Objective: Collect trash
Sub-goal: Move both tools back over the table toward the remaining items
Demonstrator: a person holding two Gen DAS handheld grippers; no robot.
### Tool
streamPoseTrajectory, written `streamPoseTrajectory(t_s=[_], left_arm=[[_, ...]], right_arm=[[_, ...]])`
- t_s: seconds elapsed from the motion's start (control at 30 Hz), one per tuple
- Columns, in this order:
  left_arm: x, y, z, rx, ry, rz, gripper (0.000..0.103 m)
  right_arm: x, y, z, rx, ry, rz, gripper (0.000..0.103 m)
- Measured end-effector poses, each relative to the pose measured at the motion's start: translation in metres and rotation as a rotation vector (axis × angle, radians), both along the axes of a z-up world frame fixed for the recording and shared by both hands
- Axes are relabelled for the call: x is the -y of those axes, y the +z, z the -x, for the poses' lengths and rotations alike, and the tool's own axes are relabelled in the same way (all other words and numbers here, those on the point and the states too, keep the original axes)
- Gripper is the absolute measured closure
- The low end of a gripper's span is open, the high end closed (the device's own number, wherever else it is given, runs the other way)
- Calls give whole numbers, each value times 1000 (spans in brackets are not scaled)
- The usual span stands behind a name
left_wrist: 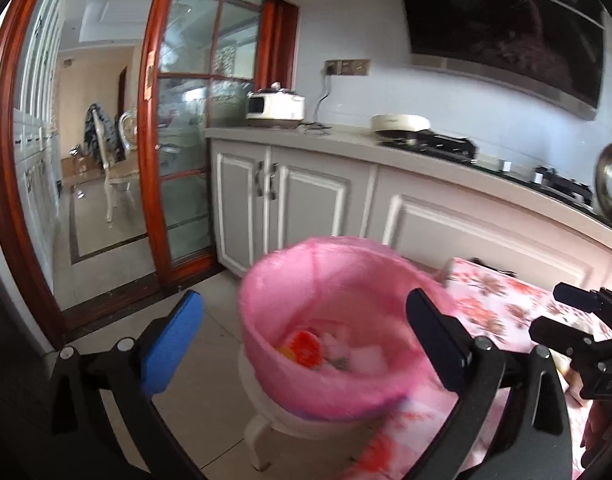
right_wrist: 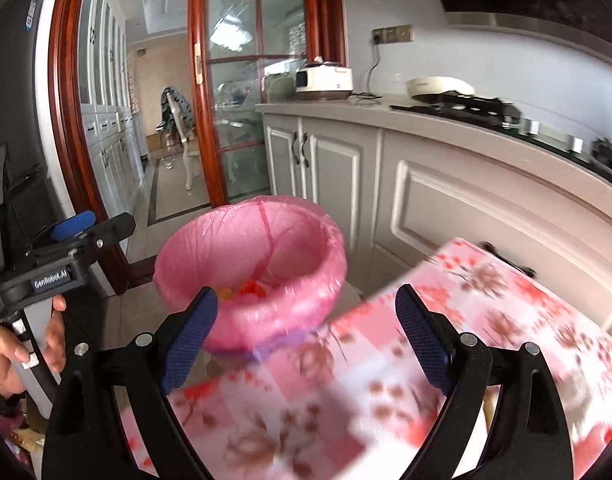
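- A cream rice cooker sits on the grey stone counter, plugged into the wall.
- A black gas stove holds a cream round pan.
- A red wooden glass door stands by the grey cupboards.

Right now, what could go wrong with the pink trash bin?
The pink-lined bin stands on a small white stool, so a bump from the open left gripper might tip it. The right gripper, open and empty, hangs over the flowered tablecloth beside the bin; trash released there could miss.
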State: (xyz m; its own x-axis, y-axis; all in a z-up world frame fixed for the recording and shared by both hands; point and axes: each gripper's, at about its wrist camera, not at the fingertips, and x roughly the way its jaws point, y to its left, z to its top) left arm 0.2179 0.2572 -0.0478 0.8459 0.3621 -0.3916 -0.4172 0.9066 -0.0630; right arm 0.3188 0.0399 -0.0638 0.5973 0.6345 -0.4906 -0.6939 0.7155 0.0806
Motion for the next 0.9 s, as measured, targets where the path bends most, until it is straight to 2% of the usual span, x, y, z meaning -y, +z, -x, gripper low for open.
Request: streamPoseTrajectory(t_s=[0.23, 0.33, 0.47, 0.6, 0.9], left_arm=[[71, -10, 28, 8, -100, 10, 5], [102, -18, 31, -28, -166, 25, 5], [143, -29, 39, -64, -251, -6, 5], [180, -36, 45, -79, -293, -39, 5], [213, -51, 36, -153, -351, -11, 5]], right_arm=[[84, -12, 41, 2, -136, -3, 18], [120, -23, 55, -6, -202, -4, 18], [162, -35, 75, -27, -281, -21, 18], [189, -42, 89, -27, -331, -26, 18], [238, -55, 101, -59, -433, -64, 18]])
